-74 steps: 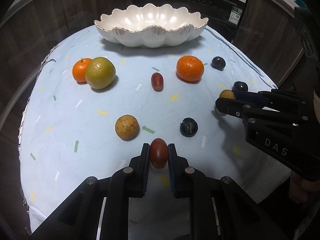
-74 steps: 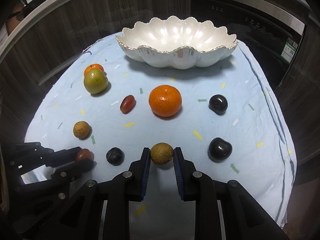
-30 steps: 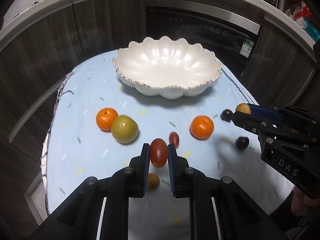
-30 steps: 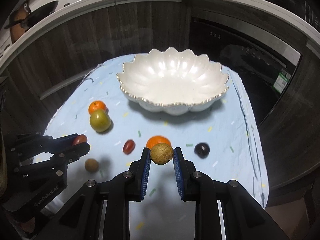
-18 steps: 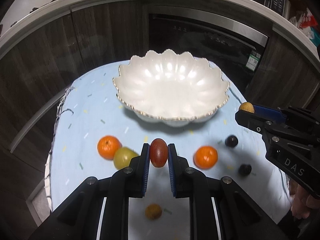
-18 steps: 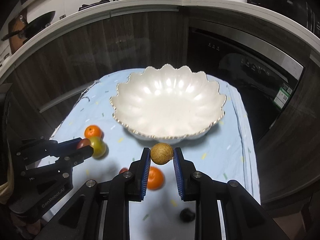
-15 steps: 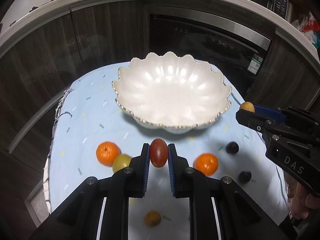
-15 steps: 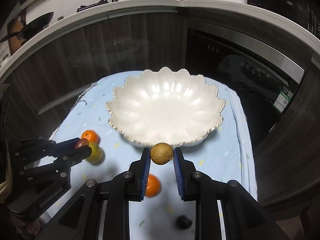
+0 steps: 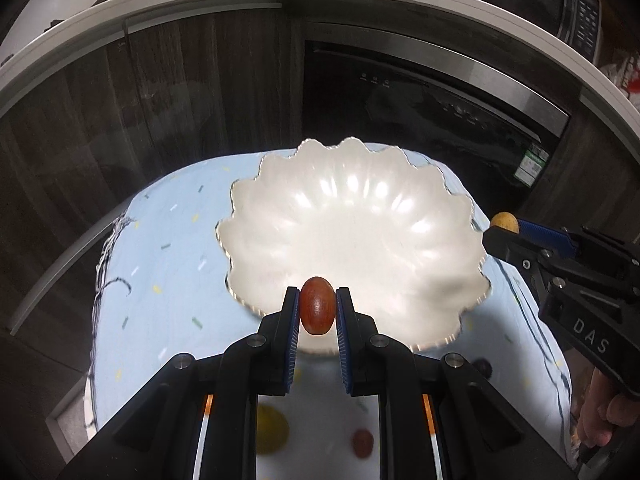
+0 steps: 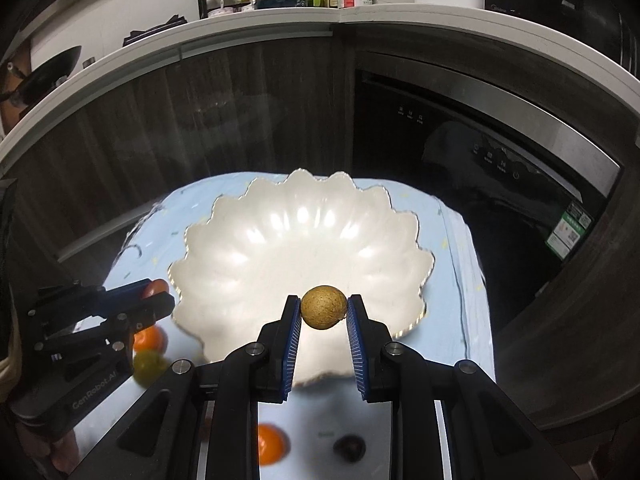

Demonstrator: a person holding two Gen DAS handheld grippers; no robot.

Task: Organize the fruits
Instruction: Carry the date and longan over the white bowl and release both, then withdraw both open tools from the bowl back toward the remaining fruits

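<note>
Fingers on both grippers are clamped tight: the left gripper [image 9: 317, 312] holds a reddish-brown oval fruit [image 9: 317, 311] upright over the near rim of the white scalloped ceramic bowl [image 9: 352, 224], while the right gripper [image 10: 323, 314] holds a tan round fruit [image 10: 324, 307] there too.

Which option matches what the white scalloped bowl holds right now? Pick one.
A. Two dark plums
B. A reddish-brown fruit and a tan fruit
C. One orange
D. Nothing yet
D: the bowl's glossy inside shows bare in both wrist views, while the reddish-brown oval fruit sits clamped in the left tongs and the round tan fruit in the right tongs, both in front of the near rim.
</note>
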